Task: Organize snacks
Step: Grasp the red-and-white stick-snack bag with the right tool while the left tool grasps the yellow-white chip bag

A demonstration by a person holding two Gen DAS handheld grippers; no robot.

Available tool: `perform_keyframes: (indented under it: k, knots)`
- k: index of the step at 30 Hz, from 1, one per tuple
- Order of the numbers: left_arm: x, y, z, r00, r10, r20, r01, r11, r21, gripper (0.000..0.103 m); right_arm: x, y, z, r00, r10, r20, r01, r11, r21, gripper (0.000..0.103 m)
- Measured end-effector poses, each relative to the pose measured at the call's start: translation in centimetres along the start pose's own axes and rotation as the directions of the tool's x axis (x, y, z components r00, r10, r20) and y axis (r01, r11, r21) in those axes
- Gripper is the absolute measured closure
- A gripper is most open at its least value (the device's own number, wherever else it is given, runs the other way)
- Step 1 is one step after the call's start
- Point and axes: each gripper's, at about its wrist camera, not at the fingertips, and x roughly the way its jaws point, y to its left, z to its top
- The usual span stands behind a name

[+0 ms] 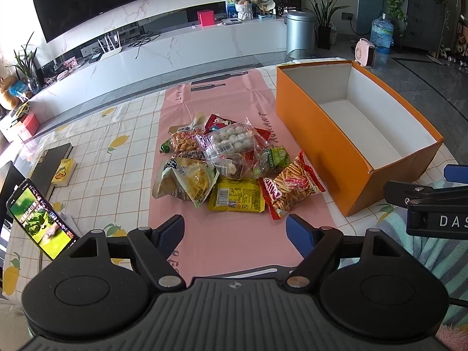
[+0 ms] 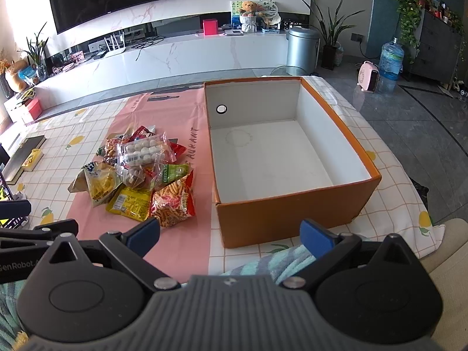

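A pile of snack packets (image 1: 222, 161) lies on a pink mat (image 1: 216, 239); it also shows in the right wrist view (image 2: 140, 172). A red packet of stick snacks (image 1: 289, 187) and a yellow packet (image 1: 237, 199) lie at its near edge. An empty orange box (image 1: 318, 146) with a white inside stands right of the pile, also in the right wrist view (image 2: 292, 207). My left gripper (image 1: 235, 231) is open and empty, just short of the pile. My right gripper (image 2: 231, 234) is open and empty, near the box's front left corner.
A phone (image 1: 41, 216) on a stand and a small yellow box (image 1: 63, 172) are at the table's left. The checked tablecloth (image 1: 117, 158) covers the table. A TV bench, a bin (image 2: 302, 48) and a water jug (image 2: 390, 58) stand beyond the table.
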Motion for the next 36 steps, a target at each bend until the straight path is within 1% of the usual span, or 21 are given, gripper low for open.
perform_keyframes:
  k: [3,5,7,9,11,13,14,15,16,17,20,22,24,25,30,34,36]
  knots:
    - [0.0,0.1,0.1,1.000,-0.016,-0.002,0.015,1.000,-0.005,0.012,0.2,0.3,0.1,1.000,0.005,-0.004,-0.005,1.000,0.000,0.004]
    - [0.1,0.3,0.1,1.000,-0.012,0.000,0.012,1.000,-0.001,0.012,0.4,0.4,0.2,1.000,0.010,-0.006,-0.010,1.000,0.006,0.004]
    - [0.1,0.5,0.1,1.000,-0.009,-0.001,0.009,1.000,0.000,0.018,0.6,0.6,0.2,1.000,0.025,-0.003,-0.025,1.000,0.013,0.005]
    - [0.3,1.4,0.3,1.000,-0.028,-0.008,0.028,0.999,-0.017,0.023,0.8,0.9,0.3,0.999,0.045,0.001,-0.045,0.999,0.014,0.006]
    - [0.6,2.7,0.5,0.998,-0.064,-0.019,0.063,0.997,-0.049,0.028,1.1,1.4,0.4,0.998,0.064,0.006,-0.064,0.998,0.007,0.021]
    - [0.9,3.5,0.5,0.995,-0.089,-0.036,0.086,0.994,-0.065,0.037,1.4,2.1,0.3,0.996,0.088,0.013,-0.088,0.996,-0.014,0.023]
    - [1.1,3.7,0.5,0.995,-0.091,-0.042,0.088,0.994,-0.062,0.045,1.5,2.5,0.3,0.995,0.097,0.018,-0.097,0.995,-0.025,0.024]
    - [1.4,4.0,0.5,0.995,-0.088,-0.045,0.085,0.995,-0.058,0.051,1.7,2.9,0.3,0.994,0.108,0.023,-0.108,0.994,-0.035,0.026]
    - [1.5,4.1,0.5,0.995,-0.086,-0.048,0.084,0.995,-0.055,0.052,1.8,3.3,0.3,0.992,0.123,0.029,-0.122,0.992,-0.043,0.031]
    - [1.8,4.3,0.5,0.995,-0.086,-0.050,0.083,0.995,-0.055,0.052,2.0,3.7,0.4,0.990,0.140,0.031,-0.139,0.989,-0.047,0.035]
    - [2.5,5.2,0.7,0.994,-0.100,-0.046,0.097,0.993,-0.072,0.052,2.6,4.7,0.4,0.984,0.178,0.030,-0.176,0.983,-0.061,0.035]
    - [2.9,5.6,0.8,0.993,-0.109,-0.036,0.107,0.992,-0.069,0.047,3.3,5.5,0.4,0.982,0.189,0.025,-0.187,0.980,-0.069,0.035]
    - [3.5,6.0,1.1,0.993,-0.110,-0.031,0.107,0.991,-0.076,0.036,4.1,6.3,0.4,0.980,0.198,0.015,-0.196,0.978,-0.075,0.035]
    - [3.7,6.1,1.1,0.994,-0.108,-0.030,0.105,0.991,-0.078,0.034,4.6,6.6,0.4,0.979,0.203,0.009,-0.201,0.976,-0.080,0.035]
    - [5.7,7.1,1.7,0.994,-0.100,-0.048,0.093,0.988,-0.119,0.033,7.0,7.8,0.3,0.980,0.195,-0.035,-0.198,0.975,-0.102,0.035]
    - [7.7,7.8,1.8,0.990,-0.120,-0.075,0.107,0.981,-0.161,0.033,9.0,8.7,0.2,0.984,0.170,-0.050,-0.176,0.976,-0.130,0.030]
    - [8.6,7.8,1.9,0.988,-0.128,-0.087,0.112,0.979,-0.170,0.033,9.9,9.4,0.1,0.987,0.151,-0.055,-0.158,0.974,-0.163,0.030]
